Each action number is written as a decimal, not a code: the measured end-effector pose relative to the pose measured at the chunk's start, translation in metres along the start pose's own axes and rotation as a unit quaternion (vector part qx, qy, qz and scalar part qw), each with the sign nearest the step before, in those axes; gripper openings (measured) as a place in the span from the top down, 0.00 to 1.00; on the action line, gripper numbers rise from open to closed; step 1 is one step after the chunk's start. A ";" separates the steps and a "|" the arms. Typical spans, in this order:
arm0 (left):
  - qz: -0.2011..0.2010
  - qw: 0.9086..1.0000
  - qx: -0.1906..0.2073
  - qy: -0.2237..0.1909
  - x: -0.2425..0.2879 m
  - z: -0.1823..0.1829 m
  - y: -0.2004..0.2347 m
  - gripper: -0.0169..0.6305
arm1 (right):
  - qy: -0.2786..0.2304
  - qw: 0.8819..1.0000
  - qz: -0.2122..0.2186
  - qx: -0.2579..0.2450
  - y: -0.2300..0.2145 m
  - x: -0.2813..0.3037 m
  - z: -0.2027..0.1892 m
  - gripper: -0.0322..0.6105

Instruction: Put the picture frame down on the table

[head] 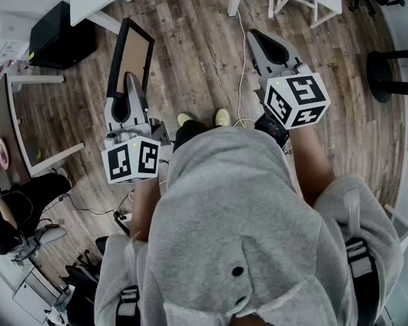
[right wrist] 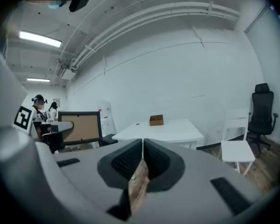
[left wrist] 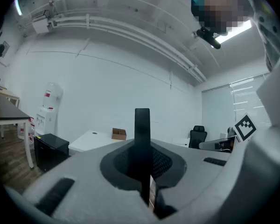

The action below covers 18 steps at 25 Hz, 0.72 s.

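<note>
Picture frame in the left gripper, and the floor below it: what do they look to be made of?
Black-rimmed picture frame, clamped in the left gripper: thin matte black rim, plastic or painted wood, cannot tell which; flat dull brown panel, probably fibreboard or card backing.
Brown plank floor: grain streaks and board seams, so wood or wood-look laminate, low sheen.

The frame (head: 131, 54) stands upright in the left claw (head: 130, 81) — left of the right claw (head: 262, 39). Ahead of both, a table (right wrist: 168, 133) — a box (right wrist: 156, 120) on it, a chair (right wrist: 235, 150) at its right.
</note>
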<state>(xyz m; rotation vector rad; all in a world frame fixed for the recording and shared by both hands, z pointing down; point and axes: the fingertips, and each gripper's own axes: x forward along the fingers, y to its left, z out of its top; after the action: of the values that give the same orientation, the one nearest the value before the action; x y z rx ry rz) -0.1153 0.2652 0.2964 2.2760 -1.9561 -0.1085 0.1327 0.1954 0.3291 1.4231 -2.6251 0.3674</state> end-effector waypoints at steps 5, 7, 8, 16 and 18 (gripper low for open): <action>-0.001 1.000 0.006 -0.003 -0.001 0.001 -0.017 0.93 | -0.004 1.000 0.003 -0.001 -0.010 -0.011 -0.001 0.90; 0.000 1.000 0.006 -0.004 -0.003 0.001 -0.022 0.93 | -0.006 1.000 0.003 -0.001 -0.012 -0.015 -0.002 0.90; 0.000 1.000 0.008 -0.004 -0.004 0.001 -0.024 0.93 | -0.008 1.000 0.003 0.000 -0.013 -0.017 -0.002 0.90; -0.001 1.000 0.013 -0.009 -0.012 0.003 -0.028 0.93 | -0.017 1.000 -0.005 0.008 -0.012 -0.022 -0.003 0.90; -0.004 1.000 0.014 -0.011 -0.013 0.001 -0.028 0.93 | -0.019 1.000 -0.006 0.008 -0.010 -0.023 -0.003 0.90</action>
<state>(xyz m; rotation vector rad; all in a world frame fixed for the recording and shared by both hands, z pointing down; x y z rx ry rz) -0.0903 0.2817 0.2911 2.3096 -1.9725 -0.1066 0.1537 0.2090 0.3284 1.4658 -2.6484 0.3651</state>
